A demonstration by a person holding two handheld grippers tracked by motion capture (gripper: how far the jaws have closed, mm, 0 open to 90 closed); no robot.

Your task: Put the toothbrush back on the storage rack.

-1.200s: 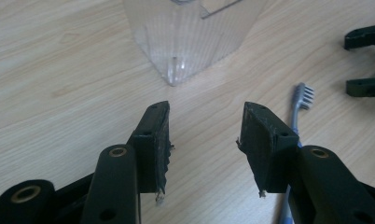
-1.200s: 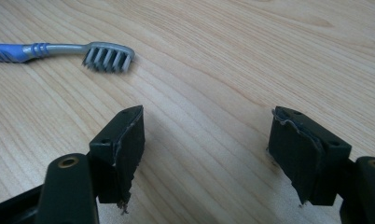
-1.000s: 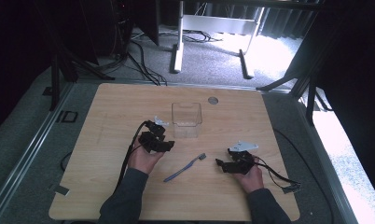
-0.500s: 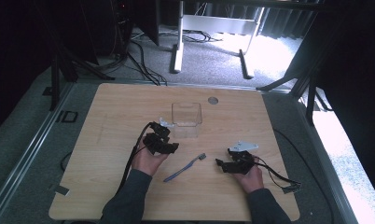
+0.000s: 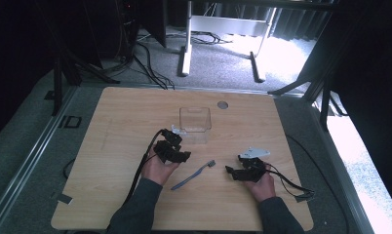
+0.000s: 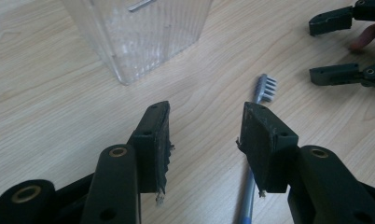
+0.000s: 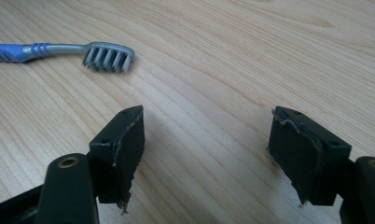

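The toothbrush (image 5: 193,176) lies flat on the table (image 5: 116,122), between my two hands, bristle head pointing toward the clear container (image 5: 195,119) further back; my left tool (image 6: 205,135) hovers just over it with jaws apart, the handle passing under the right jaw, holding nothing; my right tool (image 7: 204,149) is wide open and empty, near the bristles but apart from them.

One toothbrush (image 5: 193,175) lay on the counter (image 5: 111,122), and one clear plastic container (image 5: 195,119) stood there. There were two tongs, one left (image 5: 177,146) and one right (image 5: 233,171).
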